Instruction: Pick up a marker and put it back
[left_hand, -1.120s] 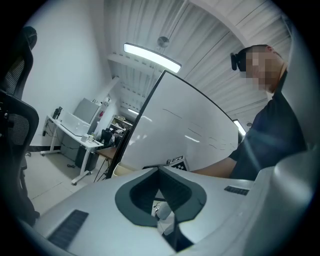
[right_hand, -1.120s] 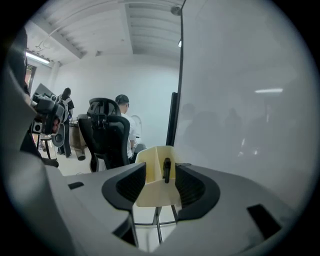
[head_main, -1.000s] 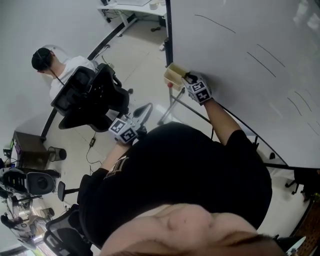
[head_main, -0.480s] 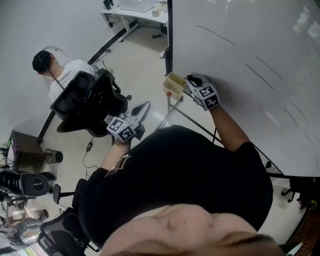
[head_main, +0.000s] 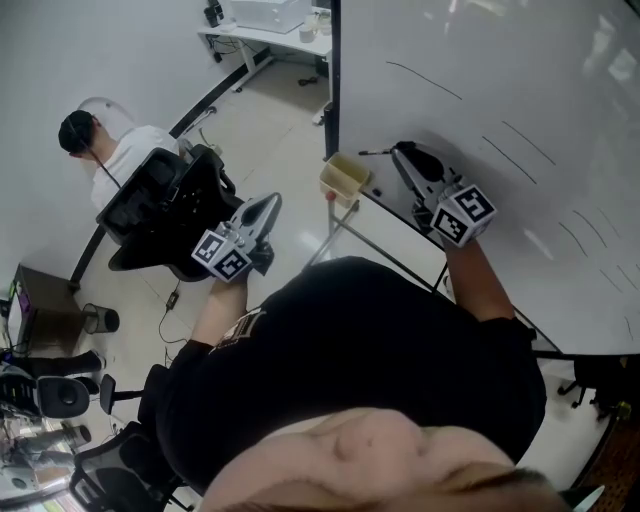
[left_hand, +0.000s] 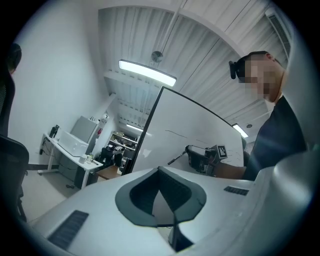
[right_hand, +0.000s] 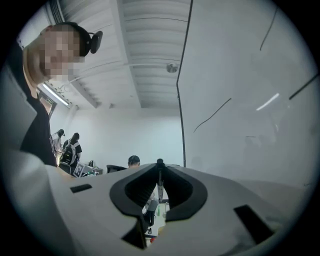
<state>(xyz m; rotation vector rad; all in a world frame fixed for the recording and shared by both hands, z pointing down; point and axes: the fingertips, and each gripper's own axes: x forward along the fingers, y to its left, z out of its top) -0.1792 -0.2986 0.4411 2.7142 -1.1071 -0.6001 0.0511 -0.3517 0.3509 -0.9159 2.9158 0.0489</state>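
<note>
My right gripper sits right of centre in the head view, its jaws drawn narrow on the marker; they have just been closing, and the gripper's own view shows the thin barrel pinched end-on between the pads. The marker pokes out leftward, apart from the beige tray just below and left of it, which I judge to be its home; so the pick looks done and the return remains. The whiteboard fills the upper right; the marker lies across it, not pointed into it, probably to avoid stray marks. My left gripper, left of centre, is closed on nothing, parked clear because one hand is enough.
</note>
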